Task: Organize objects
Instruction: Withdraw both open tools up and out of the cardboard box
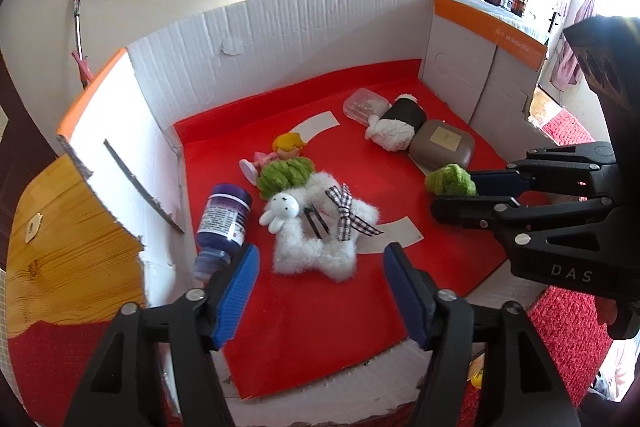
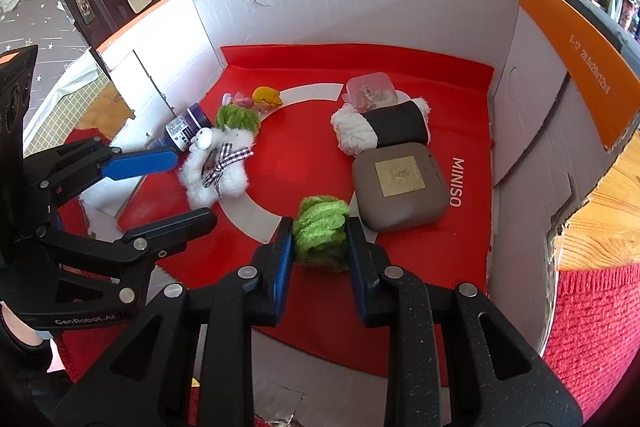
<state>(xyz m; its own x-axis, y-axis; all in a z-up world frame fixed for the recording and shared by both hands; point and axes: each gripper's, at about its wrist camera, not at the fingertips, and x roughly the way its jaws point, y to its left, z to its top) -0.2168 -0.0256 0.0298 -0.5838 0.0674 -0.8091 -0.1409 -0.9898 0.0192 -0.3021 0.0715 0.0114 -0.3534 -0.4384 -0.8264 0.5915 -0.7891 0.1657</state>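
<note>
- Right gripper (image 2: 320,247) is clamped on a fuzzy green yarn ball (image 2: 320,237), blue pads squeezing it from both sides, right at the near edge of the red mat (image 2: 304,163). In the right wrist view that's dead centre, just toward 6 o'clock.
- Left gripper (image 1: 320,283) has its jaws apart with nothing between the pads. It hovers over the near part of the mat, and the white fluffy star-shaped plush clip (image 1: 316,239) sits just past its fingertips.
- That clip carries a little white bunny head (image 1: 278,213), a checked ribbon bow (image 1: 344,213) and a black hair clip (image 1: 316,223).
- At about 9 o'clock from the plush lies a purple bottle (image 1: 224,223) on its side, up against the left wall of the cardboard box (image 1: 280,39).
- Just behind the plush there's a second green yarn ball (image 1: 284,177), touching it, and past that a small doll with yellow hair (image 1: 286,147).
- Over on the right, at 1 o'clock from the held yarn ball, a brown-grey rounded case (image 2: 400,187) with a gold label lies flat on the mat.
- Touching its far side is a white-and-black plush roll (image 2: 384,127), looks like a rice ball toy.
- Furthest back, a small clear plastic box (image 2: 370,89) with bits inside leans against that roll.
</note>
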